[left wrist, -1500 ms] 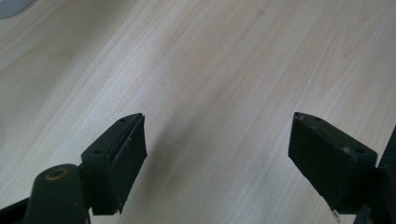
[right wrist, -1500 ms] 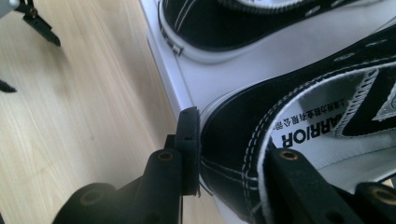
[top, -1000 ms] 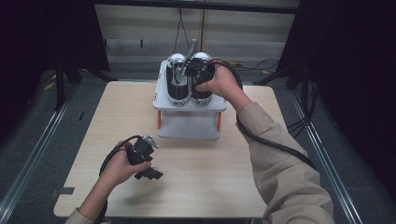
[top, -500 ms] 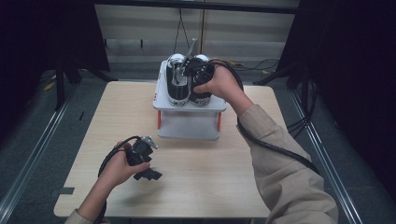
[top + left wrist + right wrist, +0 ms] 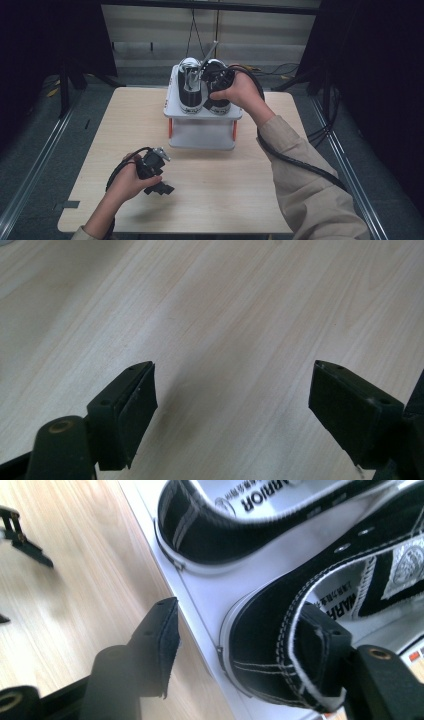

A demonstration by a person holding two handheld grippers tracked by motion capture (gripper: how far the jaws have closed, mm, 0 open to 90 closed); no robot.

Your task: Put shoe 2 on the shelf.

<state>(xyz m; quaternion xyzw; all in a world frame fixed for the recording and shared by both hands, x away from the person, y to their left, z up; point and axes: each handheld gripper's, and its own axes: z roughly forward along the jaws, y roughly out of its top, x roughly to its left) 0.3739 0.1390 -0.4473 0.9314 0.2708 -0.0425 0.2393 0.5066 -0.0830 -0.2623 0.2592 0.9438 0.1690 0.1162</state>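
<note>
High view: a white two-tier rack (image 5: 202, 135) with orange posts stands at the upper centre of the frame, on the far part of the wooden table (image 5: 215, 200). Two black canvas sneakers with white soles sit side by side on its top shelf, heels toward the camera: left sneaker (image 5: 189, 87), right sneaker (image 5: 218, 90). The right gripper (image 5: 218, 82) is over the heel of the right sneaker, the hand wrapped round its body, cable trailing down the beige sleeve (image 5: 310, 185) to the lower right of the frame. Right gripper view: one jaw is inside the heel opening of the right sneaker (image 5: 290, 630), against the inner lining; the other jaw stands clear outside, lower centre of the frame, over the shelf edge (image 5: 200, 600) with a visible gap to the heel wall. The heel wall is between the jaws but not pinched; the jaws have just been opening wide and then easing slightly back in. State: released, nothing gripped. The left sneaker (image 5: 235, 520) runs across the top of that frame, printed insole showing. The left gripper (image 5: 159, 182) is at the lower left of the high view, low over the bare table, well apart from the rack. Left gripper view: jaws spread wide over plain wood grain, nothing between them; state released.
</note>
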